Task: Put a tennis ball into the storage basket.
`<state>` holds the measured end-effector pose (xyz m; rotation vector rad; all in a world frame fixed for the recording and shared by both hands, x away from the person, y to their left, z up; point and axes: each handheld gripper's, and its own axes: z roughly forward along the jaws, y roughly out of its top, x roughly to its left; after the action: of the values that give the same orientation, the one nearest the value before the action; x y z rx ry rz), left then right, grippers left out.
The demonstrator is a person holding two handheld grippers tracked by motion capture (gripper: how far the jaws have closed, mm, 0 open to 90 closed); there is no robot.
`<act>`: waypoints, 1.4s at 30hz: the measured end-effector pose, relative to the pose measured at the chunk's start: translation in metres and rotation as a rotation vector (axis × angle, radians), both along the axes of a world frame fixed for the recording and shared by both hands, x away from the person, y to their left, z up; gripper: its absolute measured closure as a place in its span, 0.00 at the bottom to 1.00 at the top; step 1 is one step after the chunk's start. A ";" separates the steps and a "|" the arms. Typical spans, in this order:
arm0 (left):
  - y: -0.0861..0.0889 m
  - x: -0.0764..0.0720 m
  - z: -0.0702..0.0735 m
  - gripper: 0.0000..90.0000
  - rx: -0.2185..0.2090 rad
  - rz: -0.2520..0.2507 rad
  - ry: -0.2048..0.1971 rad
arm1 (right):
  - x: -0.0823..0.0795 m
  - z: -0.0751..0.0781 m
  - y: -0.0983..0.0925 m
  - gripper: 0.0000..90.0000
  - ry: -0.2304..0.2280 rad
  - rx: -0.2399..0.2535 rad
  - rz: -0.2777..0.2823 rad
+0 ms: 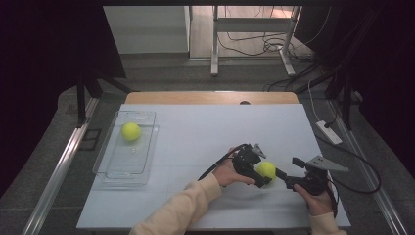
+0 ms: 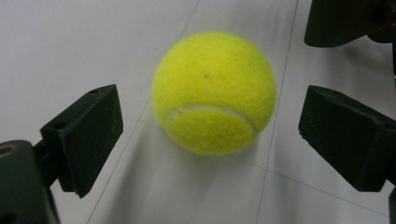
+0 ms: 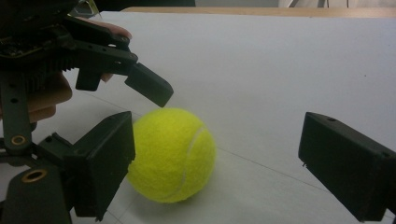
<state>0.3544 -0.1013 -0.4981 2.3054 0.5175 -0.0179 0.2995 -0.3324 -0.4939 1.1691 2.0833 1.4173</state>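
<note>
Near the counter's [image 1: 205,127] front right corner lies a yellow tennis ball [image 1: 266,169]; being round, it has no long axis, and its white seam curves across the side facing the left tool [image 2: 210,116]. That tool's jaws stand wide on both sides of the ball, apart from it. The right tool [image 3: 215,158] is also wide open, one jaw just beside the ball.

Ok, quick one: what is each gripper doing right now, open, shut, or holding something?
Left gripper: open, jaws either side of the fuzzy yellow tennis ball, not touching it.
Right gripper: open, same ball beside one jaw, not gripped.
</note>
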 end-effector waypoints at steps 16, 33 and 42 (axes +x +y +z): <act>-0.019 0.003 -0.010 0.09 0.021 -0.014 0.003 | 0.001 0.000 -0.001 0.12 0.002 0.002 -0.001; -0.018 -0.002 -0.008 0.30 0.041 -0.009 -0.049 | 0.000 0.000 -0.003 0.12 -0.004 0.004 -0.007; -0.002 -0.001 -0.001 0.30 0.027 0.003 -0.068 | 0.000 0.000 -0.002 0.12 -0.002 0.002 -0.005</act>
<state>0.3533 -0.1030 -0.4995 2.3224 0.4894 0.0690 0.2994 -0.3341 -0.4937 1.1720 2.0763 1.4187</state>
